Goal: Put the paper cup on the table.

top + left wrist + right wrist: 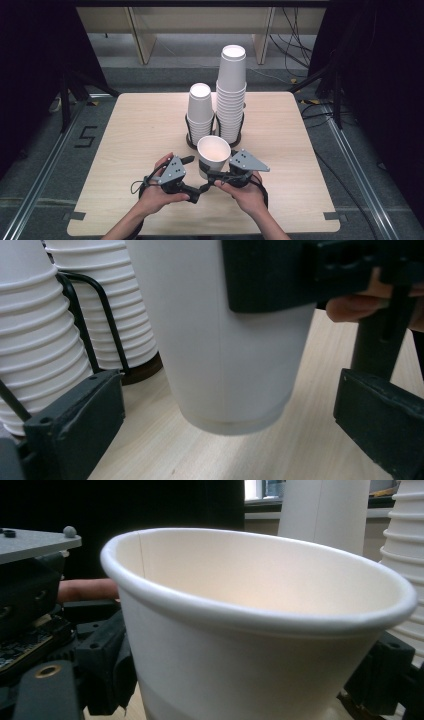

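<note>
A single white paper cup (214,150) stands upright near the table's front middle. In the left gripper view its base (235,410) sits at or just above the wood; I cannot tell which. My right gripper (213,171) is shut on the cup's wall, and one of its black jaws presses the side in the left gripper view. In the right gripper view the cup's open rim (260,615) looms between my right gripper (215,695) jaws. My left gripper (192,178) is open, its jaws wide on either side of the cup's base without touching it (227,442).
Two stacks of white cups in black wire holders stand just behind: a short stack (200,112) and a tall stack (231,95). The wooden table (135,130) has bare room left and right. Black stands and cables lie on the floor around.
</note>
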### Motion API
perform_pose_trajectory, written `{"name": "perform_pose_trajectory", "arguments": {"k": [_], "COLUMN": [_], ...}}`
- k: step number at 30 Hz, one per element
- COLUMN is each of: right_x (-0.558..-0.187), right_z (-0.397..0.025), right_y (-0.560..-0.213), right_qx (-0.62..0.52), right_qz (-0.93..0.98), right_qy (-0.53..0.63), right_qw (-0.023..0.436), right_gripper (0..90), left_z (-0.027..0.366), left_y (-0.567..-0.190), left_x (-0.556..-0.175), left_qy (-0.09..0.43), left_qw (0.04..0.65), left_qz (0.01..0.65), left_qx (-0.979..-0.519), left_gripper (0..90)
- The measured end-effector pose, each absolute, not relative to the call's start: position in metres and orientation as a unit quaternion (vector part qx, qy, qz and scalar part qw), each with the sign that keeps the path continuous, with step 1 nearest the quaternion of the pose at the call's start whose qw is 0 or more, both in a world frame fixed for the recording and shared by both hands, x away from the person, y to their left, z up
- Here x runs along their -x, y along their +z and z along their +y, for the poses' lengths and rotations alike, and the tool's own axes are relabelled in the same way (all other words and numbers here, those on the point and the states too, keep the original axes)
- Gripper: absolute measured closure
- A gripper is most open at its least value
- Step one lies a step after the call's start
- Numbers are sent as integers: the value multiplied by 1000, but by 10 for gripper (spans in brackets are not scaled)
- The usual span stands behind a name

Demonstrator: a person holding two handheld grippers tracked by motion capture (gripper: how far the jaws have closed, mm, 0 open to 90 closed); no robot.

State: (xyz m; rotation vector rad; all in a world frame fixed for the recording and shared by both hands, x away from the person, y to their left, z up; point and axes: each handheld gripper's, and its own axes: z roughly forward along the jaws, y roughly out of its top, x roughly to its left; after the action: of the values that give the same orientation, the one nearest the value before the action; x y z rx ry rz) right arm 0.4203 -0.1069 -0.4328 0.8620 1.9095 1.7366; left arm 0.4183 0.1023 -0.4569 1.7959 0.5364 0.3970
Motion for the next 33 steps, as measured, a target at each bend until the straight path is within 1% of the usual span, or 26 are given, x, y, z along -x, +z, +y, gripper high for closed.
{"name": "perform_pose_trajectory", "arguments": {"k": [1, 3, 4, 5, 7, 9, 11, 13, 15, 16, 18, 23, 26, 29, 31, 33], "right_x": [-419, -419, -420, -419, -418, -417, -419, -418, -418, -417, -418, -418, -419, -419, -419, -419], "right_z": [-107, -107, -107, -105, -105, -103, -103, -103, -102, -101, -101, -101, -102, -101, -101, -102], "right_y": [-432, -432, -432, -432, -432, -432, -432, -433, -433, -434, -434, -433, -432, -431, -432, -431], "right_qx": [-313, -318, -312, -313, -313, -315, -301, -306, -302, -310, -303, -298, -297, -298, -298, -294], "right_qz": [686, 688, 689, 687, 689, 689, 694, 699, 698, 695, 698, 701, 703, 707, 704, 705], "right_qy": [627, 624, 623, 626, 622, 626, 622, 616, 618, 621, 620, 619, 618, 618, 625, 623], "right_qw": [197, 191, 200, 194, 198, 187, 202, 195, 196, 188, 189, 189, 190, 170, 160, 171], "right_gripper": [162, 162, 161, 161, 161, 160, 159, 158, 156, 155, 152, 138, 108, 16, 5, 5], "left_z": [101, 99, 97, 97, 94, 93, 92, 91, 90, 91, 91, 92, 93, 94, 94, 94], "left_y": [-456, -456, -456, -455, -455, -454, -454, -454, -454, -454, -453, -454, -453, -452, -452, -453], "left_x": [-419, -421, -422, -422, -424, -425, -426, -428, -428, -427, -426, -426, -426, -426, -426, -427], "left_qy": [169, 169, 170, 171, 171, 171, 170, 168, 171, 170, 170, 175, 177, 178, 177, 179], "left_qw": [574, 577, 582, 577, 579, 579, 582, 589, 589, 587, 584, 585, 587, 591, 595, 598], "left_qz": [228, 224, 218, 218, 216, 218, 220, 218, 219, 220, 220, 217, 217, 219, 219, 215], "left_qx": [-768, -767, -764, -769, -768, -767, -764, -759, -758, -760, -763, -762, -759, -755, -753, -751], "left_gripper": [0, 0, 1, 11, 37, 72, 114, 141, 151, 163, 191, 203, 208, 210, 211, 211]}}
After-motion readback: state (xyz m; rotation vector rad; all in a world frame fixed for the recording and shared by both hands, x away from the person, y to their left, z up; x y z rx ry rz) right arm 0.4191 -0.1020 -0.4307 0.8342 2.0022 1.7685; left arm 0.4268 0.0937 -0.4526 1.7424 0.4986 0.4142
